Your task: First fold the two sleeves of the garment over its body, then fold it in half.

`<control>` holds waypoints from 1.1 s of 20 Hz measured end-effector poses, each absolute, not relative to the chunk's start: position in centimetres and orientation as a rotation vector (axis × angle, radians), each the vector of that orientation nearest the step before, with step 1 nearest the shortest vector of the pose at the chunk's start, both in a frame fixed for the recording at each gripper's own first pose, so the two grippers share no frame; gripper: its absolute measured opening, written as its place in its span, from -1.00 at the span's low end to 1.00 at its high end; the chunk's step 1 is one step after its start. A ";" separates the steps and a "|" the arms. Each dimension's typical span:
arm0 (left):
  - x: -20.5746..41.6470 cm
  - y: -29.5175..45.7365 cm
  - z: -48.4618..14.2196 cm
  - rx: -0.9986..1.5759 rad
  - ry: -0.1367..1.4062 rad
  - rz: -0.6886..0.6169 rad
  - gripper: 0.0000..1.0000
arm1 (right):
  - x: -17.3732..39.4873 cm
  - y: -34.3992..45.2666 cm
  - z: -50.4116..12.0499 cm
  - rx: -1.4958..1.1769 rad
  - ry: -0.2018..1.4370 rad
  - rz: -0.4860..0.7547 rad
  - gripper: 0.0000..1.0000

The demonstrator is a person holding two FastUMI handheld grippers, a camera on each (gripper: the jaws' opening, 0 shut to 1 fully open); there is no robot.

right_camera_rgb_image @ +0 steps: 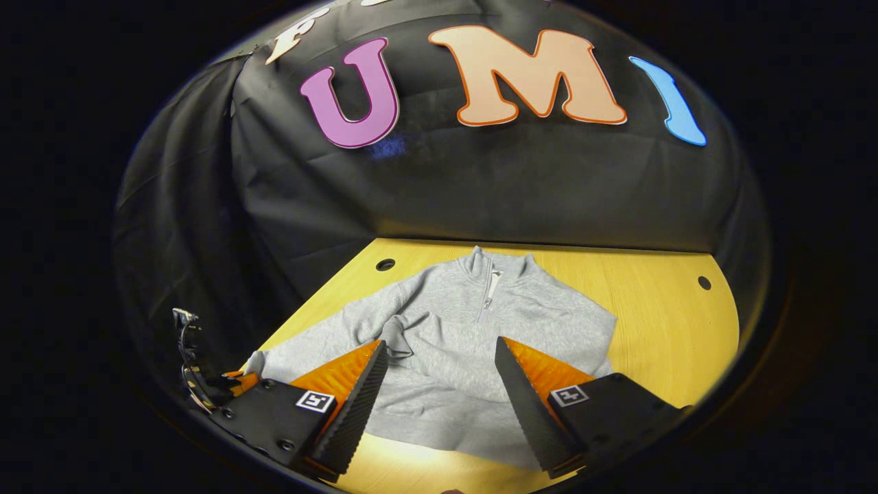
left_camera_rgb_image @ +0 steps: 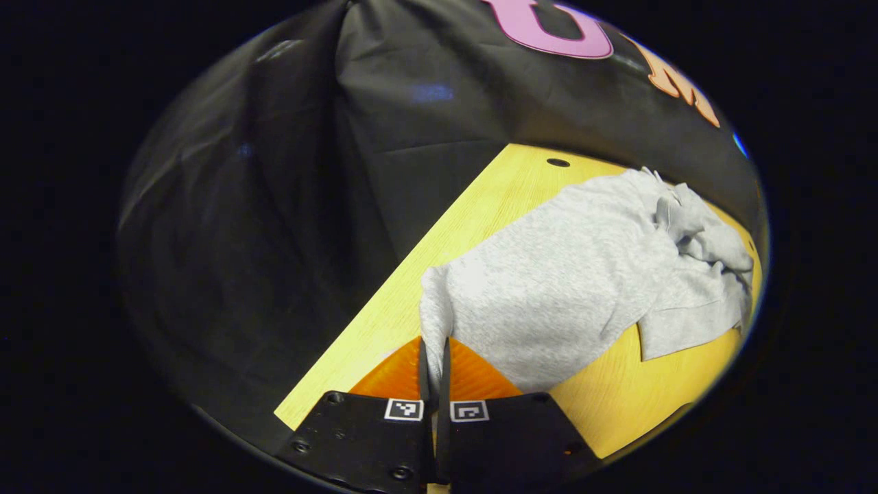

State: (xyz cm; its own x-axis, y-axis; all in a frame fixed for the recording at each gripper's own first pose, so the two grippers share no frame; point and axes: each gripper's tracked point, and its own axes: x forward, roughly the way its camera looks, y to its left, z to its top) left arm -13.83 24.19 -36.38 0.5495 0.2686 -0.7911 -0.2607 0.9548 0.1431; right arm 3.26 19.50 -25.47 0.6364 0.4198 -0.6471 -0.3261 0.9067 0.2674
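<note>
A grey zip-collar sweatshirt lies flat on the yellow wooden table, collar toward the back wall. One sleeve end rests bunched on its chest. In the right gripper view my right gripper hovers open above the lower body of the garment, with nothing between its fingers. My left gripper is shut on a corner fold of the grey sweatshirt near the table's left edge. That gripper also shows at the far left of the right gripper view, at the garment's left tip.
The table edge runs close beside my left gripper, with black cloth hanging beyond it. Small round holes sit near the table's back corners. Bare wood lies to the right of the garment.
</note>
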 end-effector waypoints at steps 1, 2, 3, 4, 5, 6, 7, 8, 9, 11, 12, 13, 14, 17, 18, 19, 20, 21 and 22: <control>-13.9 24.1 -36.0 0.006 0.940 0.308 -1.00 | 3.0 18.9 -25.3 0.125 0.767 0.425 0.90; -13.8 24.0 -35.9 -0.015 0.946 0.309 -1.00 | 2.7 18.4 -25.3 0.121 0.767 0.423 0.96; -13.9 24.1 -35.6 -0.035 0.951 0.312 -1.00 | 2.5 17.7 -25.3 0.118 0.768 0.419 0.96; -13.6 24.3 -35.1 -0.048 0.944 0.321 -1.00 | 2.4 17.1 -25.3 0.118 0.768 0.411 0.97; -13.2 24.2 -34.9 -0.057 0.935 0.328 -1.00 | 2.2 16.5 -25.2 0.125 0.768 0.404 0.96; -12.5 24.2 -34.3 -0.069 0.920 0.333 -1.00 | 2.1 16.0 -25.1 0.135 0.767 0.397 0.97; -11.8 24.2 -33.4 -0.084 0.899 0.334 -1.00 | 2.1 15.6 -25.1 0.144 0.765 0.389 0.97; -10.9 24.2 -32.3 -0.097 0.883 0.334 -1.00 | 1.9 15.0 -25.0 0.149 0.764 0.382 0.97; -10.0 24.0 -31.4 -0.106 0.863 0.330 -1.00 | 1.8 14.4 -24.9 0.152 0.760 0.374 0.97; -7.5 23.1 -29.2 -0.115 0.813 0.308 -1.00 | 1.4 13.4 -24.9 0.159 0.755 0.361 0.97; -6.1 22.4 -28.0 -0.112 0.783 0.285 -1.00 | 1.1 12.7 -24.8 0.161 0.750 0.353 0.97; -4.9 21.8 -26.9 -0.098 0.757 0.265 -1.00 | 0.9 12.0 -24.7 0.161 0.744 0.345 0.96; -3.6 21.0 -25.9 -0.082 0.739 0.239 -1.00 | 0.5 11.2 -25.0 0.157 0.744 0.336 0.96; -0.2 18.1 -23.3 -0.042 0.685 0.177 -1.00 | -0.4 9.1 -25.3 0.151 0.755 0.307 0.96; 0.9 16.9 -22.5 -0.028 0.661 0.154 -1.00 | -0.5 8.5 -25.4 0.153 0.755 0.296 0.96; 1.8 15.7 -21.7 -0.012 0.640 0.127 -1.00 | -0.6 7.9 -25.5 0.157 0.755 0.285 0.96; 2.6 14.3 -20.9 0.002 0.626 0.100 -0.98 | -0.8 7.3 -25.4 0.163 0.751 0.274 0.96; 3.4 12.9 -20.4 0.010 0.613 0.070 -1.00 | -0.8 6.7 -25.2 0.166 0.750 0.266 0.96; 4.2 11.5 -20.0 0.013 0.604 0.043 -1.00 | -0.9 6.1 -25.2 0.168 0.749 0.257 0.96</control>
State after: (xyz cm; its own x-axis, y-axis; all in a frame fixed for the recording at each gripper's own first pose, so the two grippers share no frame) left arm 4.17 11.50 -20.04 0.8222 0.0447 -0.5674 -0.0369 0.9990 0.0252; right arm -0.95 6.06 -25.24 0.7034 0.2892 -0.6493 -0.1698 0.9554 0.2416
